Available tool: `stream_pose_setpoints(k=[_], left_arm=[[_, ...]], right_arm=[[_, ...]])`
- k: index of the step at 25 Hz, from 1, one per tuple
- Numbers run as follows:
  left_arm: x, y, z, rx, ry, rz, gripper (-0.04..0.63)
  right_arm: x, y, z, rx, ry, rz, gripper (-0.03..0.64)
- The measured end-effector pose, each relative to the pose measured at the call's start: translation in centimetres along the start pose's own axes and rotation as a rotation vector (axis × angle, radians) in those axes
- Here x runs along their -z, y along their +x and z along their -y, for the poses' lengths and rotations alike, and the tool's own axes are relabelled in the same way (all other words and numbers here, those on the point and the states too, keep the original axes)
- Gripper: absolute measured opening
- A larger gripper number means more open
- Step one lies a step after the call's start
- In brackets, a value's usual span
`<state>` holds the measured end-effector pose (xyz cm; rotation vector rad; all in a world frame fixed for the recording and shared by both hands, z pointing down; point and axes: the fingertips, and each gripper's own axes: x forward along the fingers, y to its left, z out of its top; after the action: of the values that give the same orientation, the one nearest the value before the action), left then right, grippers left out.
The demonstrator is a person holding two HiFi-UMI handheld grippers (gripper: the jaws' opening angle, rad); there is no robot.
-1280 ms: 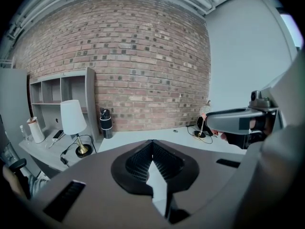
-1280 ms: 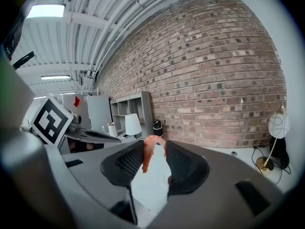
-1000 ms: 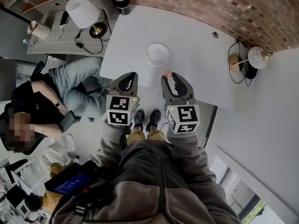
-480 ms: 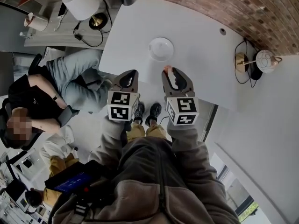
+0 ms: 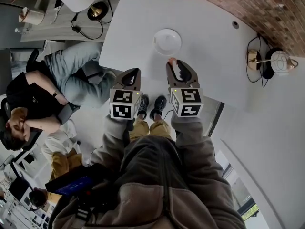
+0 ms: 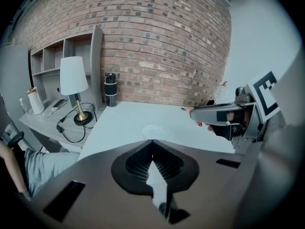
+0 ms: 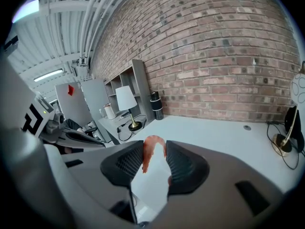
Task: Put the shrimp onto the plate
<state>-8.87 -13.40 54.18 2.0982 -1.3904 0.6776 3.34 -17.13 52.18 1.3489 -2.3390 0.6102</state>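
Right tongs [image 5: 174, 66]: clamped on the shrimp, over the bench's near edge, short of the plate.
Left tongs [image 5: 133, 72]: closed together, nothing between, alongside the right pair.
Bench [image 5: 209, 42]: white, carrying the plate.
Plate [image 5: 167, 42]: white, round, empty, just beyond the right pair's tips.
Shrimp [image 7: 148, 149]: pink, pinched at the very tips, one end dangling.
Risk: shallow tip hold likely to let the shrimp slip before arrival; too early a release likely to land it on the bench or rim.
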Motion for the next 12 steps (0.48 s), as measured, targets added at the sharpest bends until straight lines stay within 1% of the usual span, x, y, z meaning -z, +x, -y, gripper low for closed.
stream_pose_setpoints(k=[12], left_arm=[[2.5, 2.1, -0.8, 0.003, -0.035, -0.061, 0.005]], right_arm=[[2.5, 4.1, 1.3, -0.007, 0.003, -0.063, 0.149]])
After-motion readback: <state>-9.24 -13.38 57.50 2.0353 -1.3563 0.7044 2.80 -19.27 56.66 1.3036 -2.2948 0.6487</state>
